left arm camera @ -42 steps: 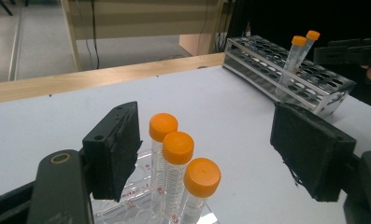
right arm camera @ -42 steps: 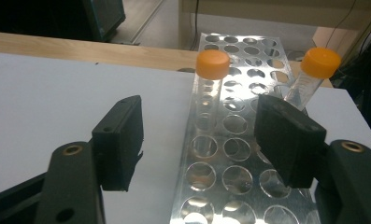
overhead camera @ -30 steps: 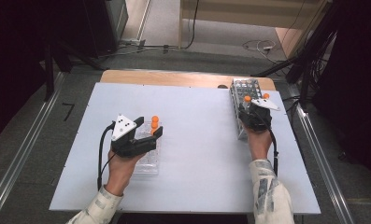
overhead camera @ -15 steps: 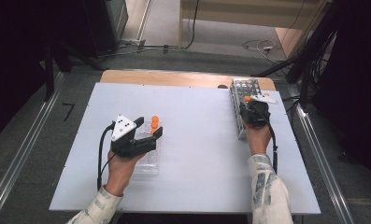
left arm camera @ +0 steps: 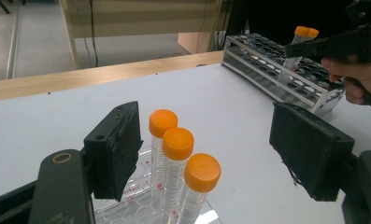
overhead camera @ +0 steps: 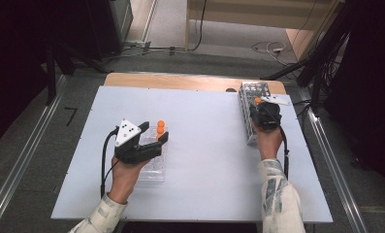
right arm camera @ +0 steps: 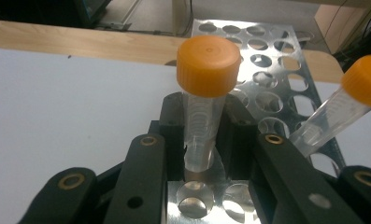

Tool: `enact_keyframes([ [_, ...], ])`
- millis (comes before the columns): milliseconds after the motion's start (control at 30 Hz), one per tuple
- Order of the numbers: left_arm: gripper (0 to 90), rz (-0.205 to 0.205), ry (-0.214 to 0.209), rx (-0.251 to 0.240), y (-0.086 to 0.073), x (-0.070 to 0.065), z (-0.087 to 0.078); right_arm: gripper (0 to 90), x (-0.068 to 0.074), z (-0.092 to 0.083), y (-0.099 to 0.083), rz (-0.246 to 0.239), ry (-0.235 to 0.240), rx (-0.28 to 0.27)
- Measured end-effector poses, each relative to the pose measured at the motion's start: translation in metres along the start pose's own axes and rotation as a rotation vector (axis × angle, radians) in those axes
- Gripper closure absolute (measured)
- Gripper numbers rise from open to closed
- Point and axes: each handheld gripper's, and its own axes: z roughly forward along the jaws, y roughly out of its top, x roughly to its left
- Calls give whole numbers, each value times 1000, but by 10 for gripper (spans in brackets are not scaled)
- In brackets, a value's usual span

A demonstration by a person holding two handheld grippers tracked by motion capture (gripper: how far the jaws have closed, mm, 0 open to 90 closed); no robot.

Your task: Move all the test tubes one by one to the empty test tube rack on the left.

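Observation:
My left gripper [left arm camera: 211,154] stands open around three upright clear tubes with orange caps [left arm camera: 178,142] in a clear plastic rack [left arm camera: 127,205]; its pads do not touch them. From above, that left gripper [overhead camera: 153,132] is left of the table's centre over the clear rack [overhead camera: 151,167]. My right gripper [right arm camera: 199,140] is shut on a clear tube with an orange cap [right arm camera: 209,65], held upright over a hole of the metal rack [right arm camera: 267,70]. A second orange-capped tube [right arm camera: 328,116] leans in the metal rack at the right. The right gripper [overhead camera: 263,111] hovers over the metal rack [overhead camera: 250,92] at the table's far right.
The white tabletop [overhead camera: 204,145] has a wooden strip [overhead camera: 180,80] along its far edge. Most holes of the metal rack [left arm camera: 276,65] stand empty. Cables and dark stands lie on the floor beyond the table.
The right hand has shifted slightly over the metal rack while still holding its tube. The left gripper has stayed where it was.

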Motion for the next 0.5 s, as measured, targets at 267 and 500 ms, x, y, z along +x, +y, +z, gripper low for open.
enact_keyframes([
  [267,246,1,-3,-5,0,-1,-1,713,-1,-25,17,-18,13,-71],
  [500,243,3,-6,-7,2,-1,-3,717,2,-48,28,-42,34,-121],
])
